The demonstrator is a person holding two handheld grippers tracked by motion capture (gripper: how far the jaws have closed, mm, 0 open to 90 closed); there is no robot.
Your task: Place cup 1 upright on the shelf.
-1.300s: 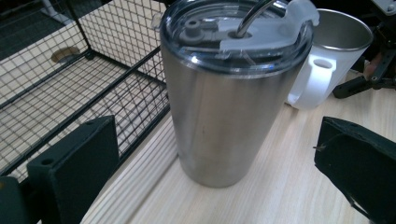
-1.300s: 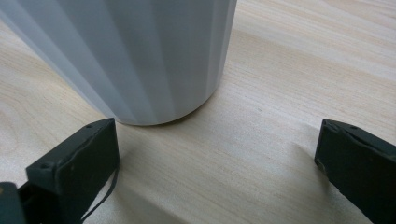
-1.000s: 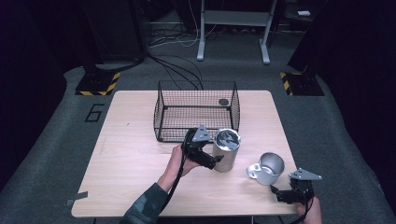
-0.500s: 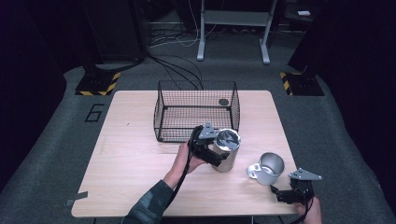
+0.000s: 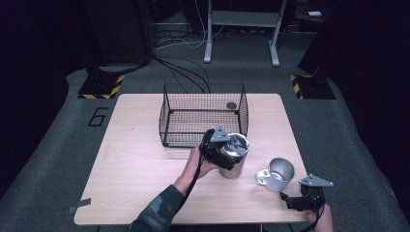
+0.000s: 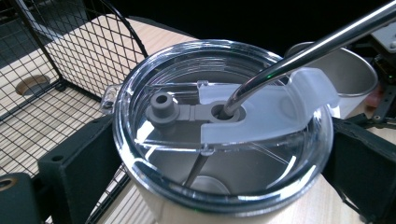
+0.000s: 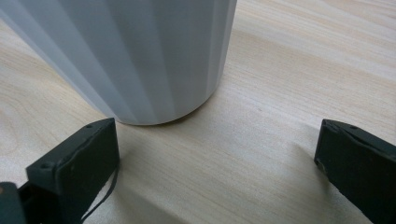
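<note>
A steel tumbler point(image 5: 235, 160) with a clear lid and a metal straw point(image 6: 317, 42) stands upright in front of the wire basket point(image 5: 203, 116). My left gripper point(image 5: 231, 155) reaches it from the left. In the left gripper view its jaws press against both sides of the tumbler point(image 6: 224, 140). A white ribbed mug point(image 5: 276, 174) stands to the right of the tumbler. My right gripper point(image 5: 291, 199) rests low near the table's front right edge, open. The mug's wall point(image 7: 140, 56) is just ahead of its jaws, not between them.
The black wire basket point(image 6: 60, 70) sits at the middle back of the wooden table point(image 5: 135, 159), with a dark round spot point(image 5: 231, 105) at its far right corner. Cables and stand legs lie on the floor beyond the table.
My left gripper has moved right, up to the tumbler, and its jaws now sit around it. The tumbler, mug and right gripper have stayed put.
</note>
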